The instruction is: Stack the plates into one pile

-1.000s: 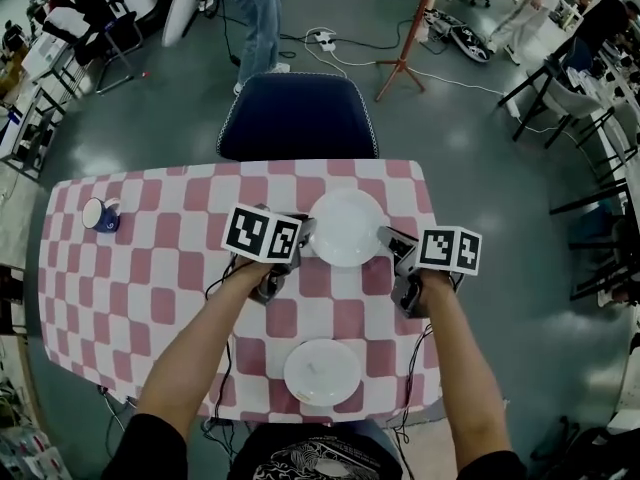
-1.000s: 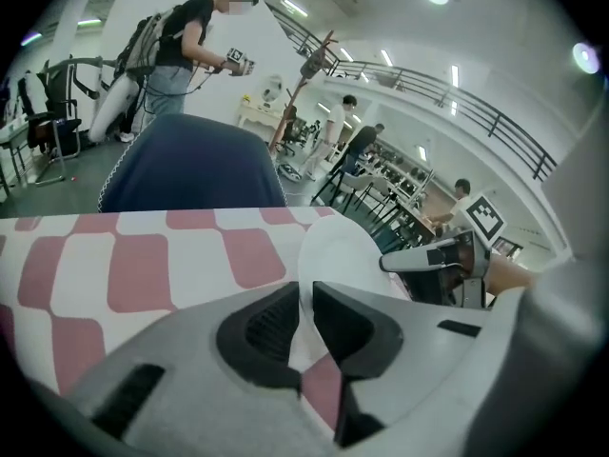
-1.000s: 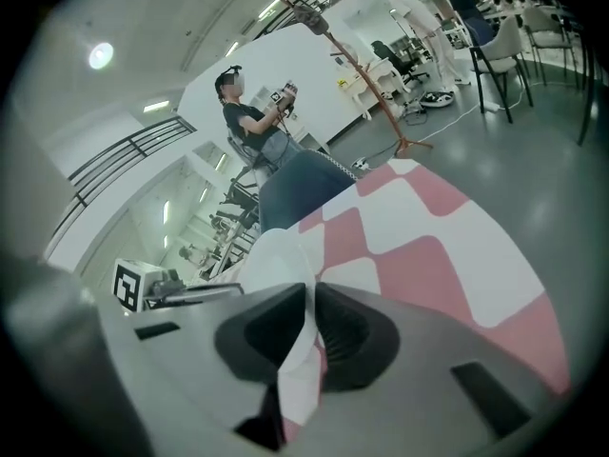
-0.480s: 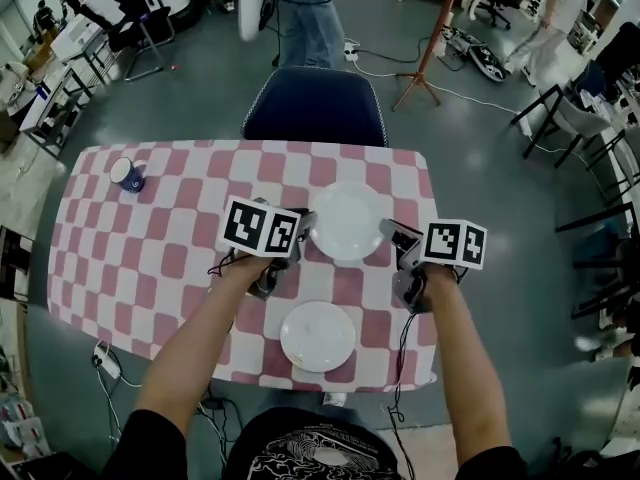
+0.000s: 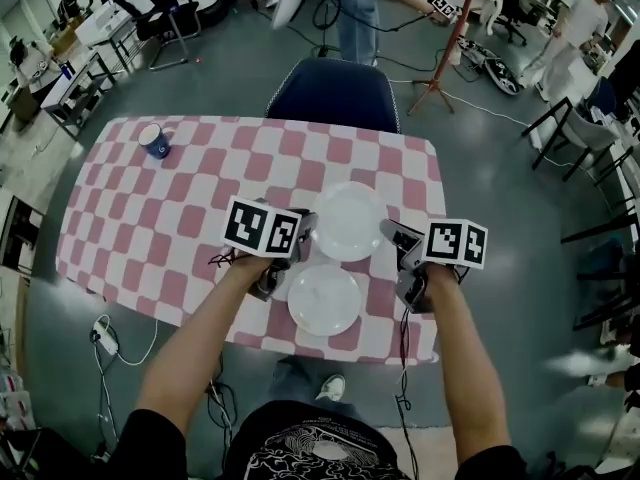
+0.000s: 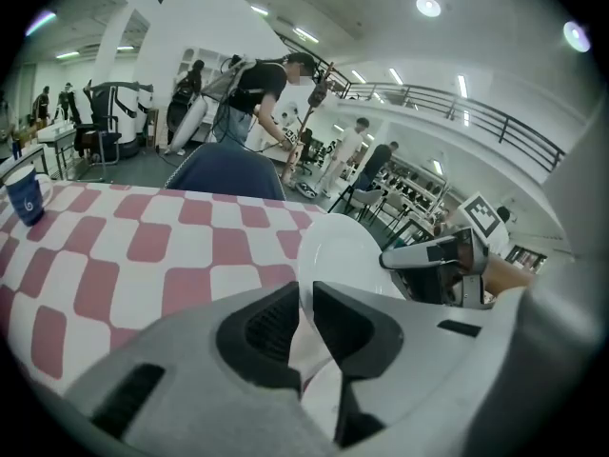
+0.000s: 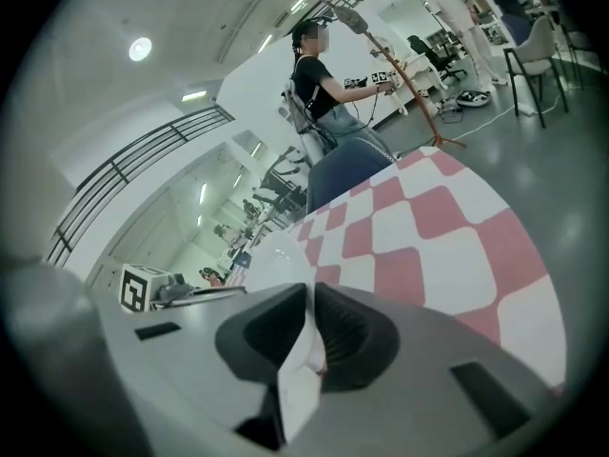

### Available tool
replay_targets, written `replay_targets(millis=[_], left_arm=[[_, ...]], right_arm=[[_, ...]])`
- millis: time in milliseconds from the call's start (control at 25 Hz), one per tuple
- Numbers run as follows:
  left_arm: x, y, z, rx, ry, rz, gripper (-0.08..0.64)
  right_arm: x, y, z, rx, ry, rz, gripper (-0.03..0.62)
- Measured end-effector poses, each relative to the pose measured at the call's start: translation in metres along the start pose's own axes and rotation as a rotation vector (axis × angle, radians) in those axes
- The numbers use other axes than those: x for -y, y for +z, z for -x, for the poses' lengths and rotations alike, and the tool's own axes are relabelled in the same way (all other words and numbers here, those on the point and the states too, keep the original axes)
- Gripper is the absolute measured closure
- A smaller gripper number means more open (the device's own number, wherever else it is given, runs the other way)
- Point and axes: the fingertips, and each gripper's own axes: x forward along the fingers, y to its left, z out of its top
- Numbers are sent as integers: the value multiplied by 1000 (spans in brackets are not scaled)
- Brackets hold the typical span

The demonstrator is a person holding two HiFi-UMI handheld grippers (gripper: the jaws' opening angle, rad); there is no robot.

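A white plate (image 5: 347, 221) hangs in the air between both grippers. My left gripper (image 5: 305, 230) is shut on its left rim and my right gripper (image 5: 388, 233) is shut on its right rim. A second white plate (image 5: 324, 299) lies on the checked table (image 5: 180, 228) just below it, near the front edge; the held plate's near rim reaches its far rim. In the left gripper view the held plate (image 6: 343, 255) runs out from the left gripper (image 6: 306, 303) toward the right gripper (image 6: 433, 260). In the right gripper view the plate's rim (image 7: 276, 255) sits in the right gripper (image 7: 312, 317).
A blue cup (image 5: 155, 140) stands at the table's far left corner. A dark blue chair (image 5: 335, 93) is pushed in at the far side. A person (image 5: 357, 8) stands beyond it, by a red stand (image 5: 450, 58). Cables and a power strip (image 5: 103, 338) lie on the floor.
Both grippers have carried the held plate back toward me and a little up. It was over the table's far half; now it hangs just beyond the near plate.
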Motion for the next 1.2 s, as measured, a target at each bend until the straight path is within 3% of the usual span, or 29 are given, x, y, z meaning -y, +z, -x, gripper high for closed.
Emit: replay_targets(millis=[440,920,1200], left_arm=[[12,-70,34,-23,42,39,506],[16,-153,41,-107,77,102,499],[13,-170,40,-115,92,132,494]], right_arm=[[-15,-67,11,-62,20,10,556],[-7,-140,13,-162,-2,4,557],[-1,-159,9,-189,-31,16,554]])
